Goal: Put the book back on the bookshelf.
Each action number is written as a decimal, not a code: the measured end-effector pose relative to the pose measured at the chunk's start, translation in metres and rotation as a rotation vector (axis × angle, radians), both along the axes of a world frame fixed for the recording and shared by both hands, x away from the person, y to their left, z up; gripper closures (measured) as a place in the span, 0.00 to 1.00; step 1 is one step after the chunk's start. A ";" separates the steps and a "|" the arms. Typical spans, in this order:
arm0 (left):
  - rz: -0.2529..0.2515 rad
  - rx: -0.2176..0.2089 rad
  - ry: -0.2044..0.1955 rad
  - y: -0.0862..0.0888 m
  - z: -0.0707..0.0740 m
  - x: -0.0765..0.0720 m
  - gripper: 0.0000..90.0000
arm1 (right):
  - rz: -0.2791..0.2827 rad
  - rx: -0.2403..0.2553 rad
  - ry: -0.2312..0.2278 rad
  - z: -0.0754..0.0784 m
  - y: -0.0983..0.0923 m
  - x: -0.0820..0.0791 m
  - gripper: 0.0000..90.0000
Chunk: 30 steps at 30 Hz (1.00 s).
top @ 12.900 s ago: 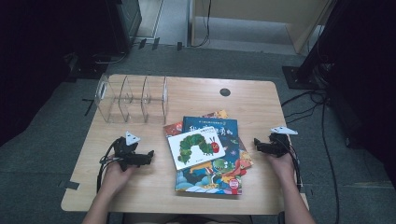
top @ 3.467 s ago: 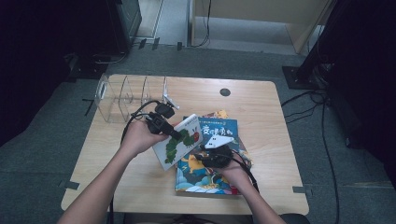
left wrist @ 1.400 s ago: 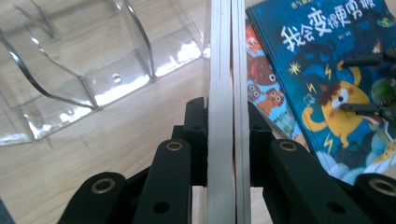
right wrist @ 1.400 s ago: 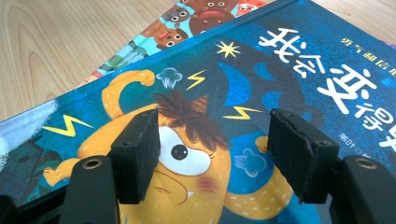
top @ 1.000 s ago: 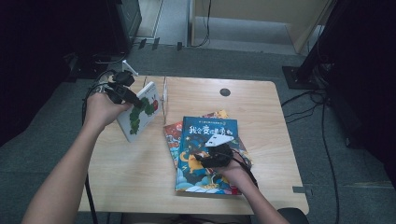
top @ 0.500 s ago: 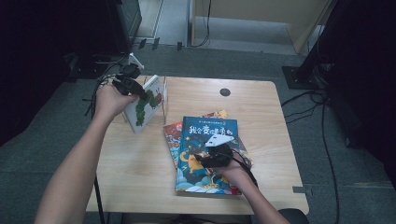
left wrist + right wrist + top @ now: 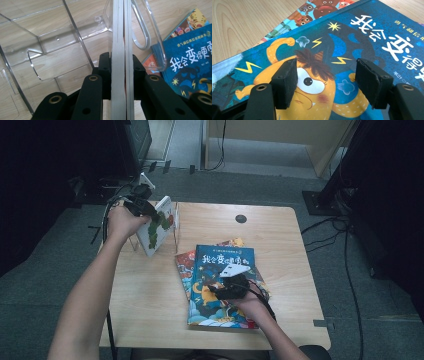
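Note:
My left gripper [image 7: 149,212] is shut on the top edge of a white picture book with a green caterpillar [image 7: 159,227], which stands upright over the clear acrylic rack [image 7: 176,222] at the table's far left. In the left gripper view the white book [image 7: 121,37] runs edge-on between the pads [image 7: 105,63], with the rack's clear dividers [image 7: 75,37] on both sides of it. Open and with nothing between its fingers, my right gripper [image 7: 220,292] rests on the blue picture book [image 7: 220,265] atop the stack. The right gripper view has the right gripper [image 7: 327,82] just over the blue cover [image 7: 362,37].
Under the blue book lie other colourful books [image 7: 184,262], fanned out at the table's middle. The wooden table [image 7: 150,295] has bare room at its left front and along its right side. A round cable hole [image 7: 241,218] sits near the far edge. Cables trail on the floor around.
The white book, which lay on the stack earlier, was lifted by my left gripper. Over the last second it has moved right and slightly down into the rack. The right gripper has stayed still.

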<state>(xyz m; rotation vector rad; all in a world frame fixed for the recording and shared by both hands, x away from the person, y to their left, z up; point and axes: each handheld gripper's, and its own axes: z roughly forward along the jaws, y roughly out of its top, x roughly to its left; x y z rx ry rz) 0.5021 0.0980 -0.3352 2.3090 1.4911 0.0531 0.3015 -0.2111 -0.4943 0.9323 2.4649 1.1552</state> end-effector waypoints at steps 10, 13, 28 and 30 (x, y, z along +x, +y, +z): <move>0.008 -0.005 0.004 -0.005 -0.007 0.010 0.86 | 0.000 0.000 0.000 0.000 0.000 0.000 0.38; 0.011 -0.006 0.001 -0.005 -0.009 0.012 0.86 | 0.000 0.001 0.001 0.000 0.000 0.000 0.38; 0.034 -0.006 -0.036 -0.008 -0.021 0.012 0.86 | -0.002 0.000 0.002 0.000 0.000 0.000 0.39; 0.035 -0.005 -0.036 -0.009 -0.023 0.012 0.86 | -0.002 0.000 0.001 0.000 0.000 0.000 0.39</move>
